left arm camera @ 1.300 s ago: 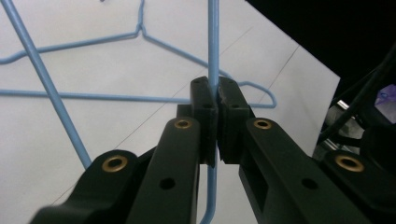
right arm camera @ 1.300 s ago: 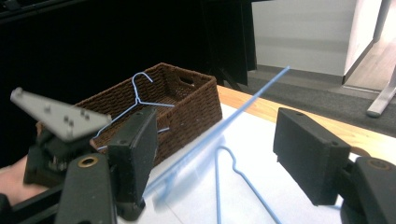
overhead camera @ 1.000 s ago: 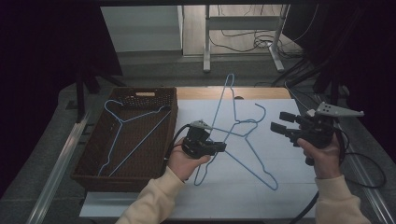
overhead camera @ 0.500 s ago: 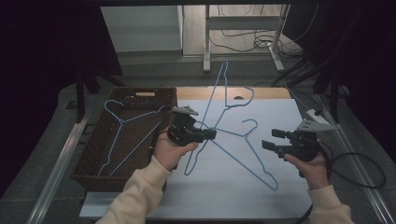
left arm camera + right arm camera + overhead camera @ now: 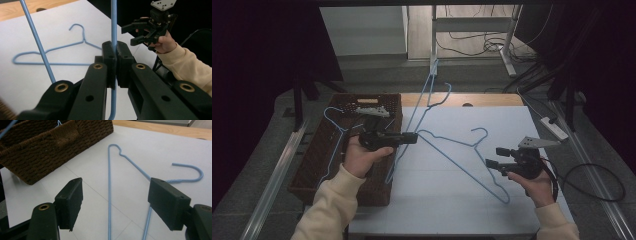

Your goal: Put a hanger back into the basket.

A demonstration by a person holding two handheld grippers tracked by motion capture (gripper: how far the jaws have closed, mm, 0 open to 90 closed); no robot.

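Observation:
My left gripper [image 5: 410, 138] is shut on the wire of a blue hanger [image 5: 422, 98], which is lifted and tilted up over the table's left side, beside the basket. In the left gripper view the pads [image 5: 109, 51] pinch that thin blue wire [image 5: 113, 27]. A second blue hanger [image 5: 452, 142] lies flat on the white table top [image 5: 452, 210]. My right gripper [image 5: 492, 157] hovers open just above that hanger's right end. In the right gripper view the lying hanger [image 5: 109, 195] runs between the spread jaws [image 5: 117, 202], untouched.
A brown wicker basket [image 5: 312, 170] stands at the table's left edge with a third blue hanger [image 5: 332, 131] in it. Cables and metal legs [image 5: 434, 35] lie beyond the far edge. A cable [image 5: 592, 185] trails off the right side.
The left gripper has carried its hanger leftward and up, toward the basket. The right gripper has sunk closer to the hanger on the table, jaws still open.

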